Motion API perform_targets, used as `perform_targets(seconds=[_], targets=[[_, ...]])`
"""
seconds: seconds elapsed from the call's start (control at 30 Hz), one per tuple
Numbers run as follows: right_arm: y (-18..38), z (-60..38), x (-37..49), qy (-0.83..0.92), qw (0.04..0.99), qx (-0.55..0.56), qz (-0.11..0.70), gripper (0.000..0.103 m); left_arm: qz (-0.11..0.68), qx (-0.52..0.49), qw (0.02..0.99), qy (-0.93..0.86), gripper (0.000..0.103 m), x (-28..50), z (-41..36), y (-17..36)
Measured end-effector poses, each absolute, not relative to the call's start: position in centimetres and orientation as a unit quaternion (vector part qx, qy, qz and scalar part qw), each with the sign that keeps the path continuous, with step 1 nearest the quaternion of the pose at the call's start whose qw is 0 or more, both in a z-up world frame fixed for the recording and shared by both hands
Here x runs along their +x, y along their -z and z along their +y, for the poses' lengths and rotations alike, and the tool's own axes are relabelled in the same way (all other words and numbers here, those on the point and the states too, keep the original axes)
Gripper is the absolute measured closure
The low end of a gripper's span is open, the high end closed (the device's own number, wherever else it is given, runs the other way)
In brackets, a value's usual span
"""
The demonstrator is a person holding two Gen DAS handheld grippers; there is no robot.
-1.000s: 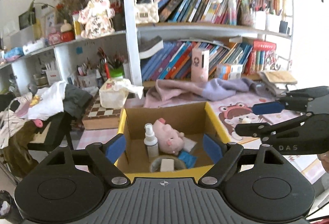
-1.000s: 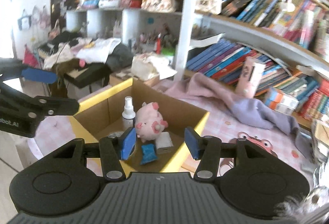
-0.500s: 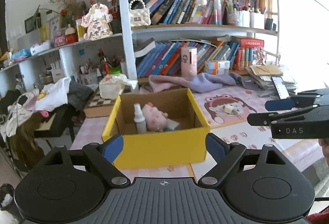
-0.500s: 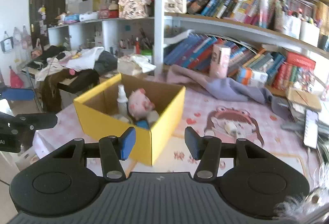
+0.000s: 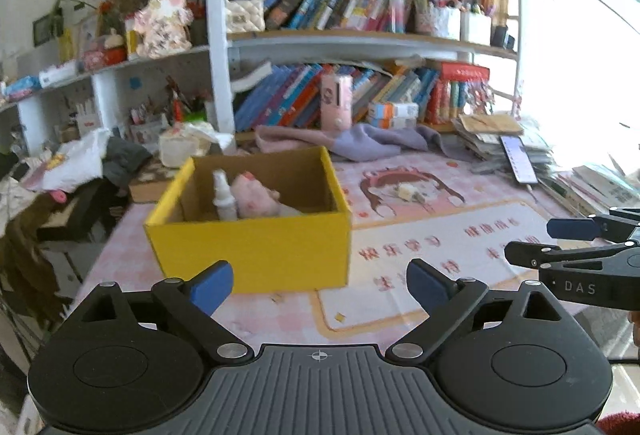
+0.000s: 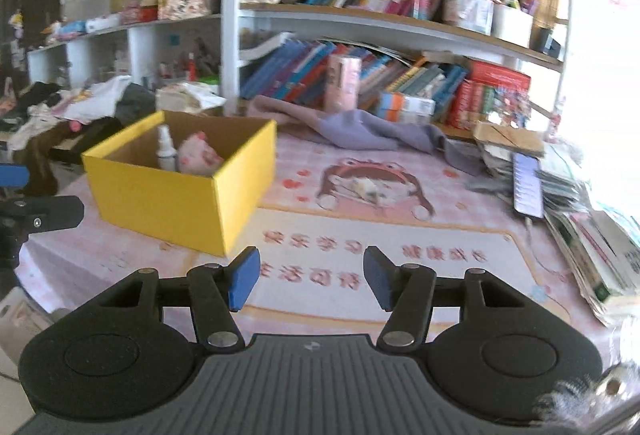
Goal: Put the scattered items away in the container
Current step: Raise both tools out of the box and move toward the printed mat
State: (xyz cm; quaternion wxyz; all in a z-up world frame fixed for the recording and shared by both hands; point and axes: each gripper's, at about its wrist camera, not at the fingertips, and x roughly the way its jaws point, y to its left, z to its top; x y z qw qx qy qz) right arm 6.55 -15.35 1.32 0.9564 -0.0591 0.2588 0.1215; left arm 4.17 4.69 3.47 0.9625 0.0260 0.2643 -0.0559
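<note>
**A:** Entry one, far left?

**B:** My left hand-held gripper [image 5: 319,285]: jaws wide apart, holding and touching nothing. At its 11 o'clock, the yellow box [image 5: 256,243] stands on the surface [image 5: 420,287], with a spray bottle [image 5: 224,197] upright beside a pink plush pig [image 5: 256,197] inside.

**A:** Anything left loose?

**B:** One small pale item [image 6: 366,189], at 12 o'clock from my right hand-held gripper [image 6: 306,277], lying on the mat's cartoon print [image 6: 372,181], well apart from the box. Too blurred to name. I judge it light, perhaps wrapped and slightly slippery; I'd pinch it across its narrow middle, from above.

**A:** And the right-hand tool?

**B:** Jaws spread, empty, clear of the surface. Beyond it, at 2 o'clock, a phone [image 6: 528,183] rests on stacked papers [image 6: 580,219]; I list those as furniture, not cargo.
</note>
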Motion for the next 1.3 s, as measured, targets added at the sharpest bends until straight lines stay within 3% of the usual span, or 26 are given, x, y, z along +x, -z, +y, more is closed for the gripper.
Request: perform_targets(seconds=[0.77, 1.3], targets=[[0.8, -23.0, 10.5, -0.031, 0.95, -0.033, 0.31, 0.041, 0.295, 0.088, 0.935, 0.177, 0.006, 10.7, -5.3, -1.1], [1.4, -26.4, 18.8, -0.031, 0.946, -0.037, 0.321, 0.041, 0.31, 0.065, 0.931, 0.184, 0.006, 19.4, -9.0, -0.4]])
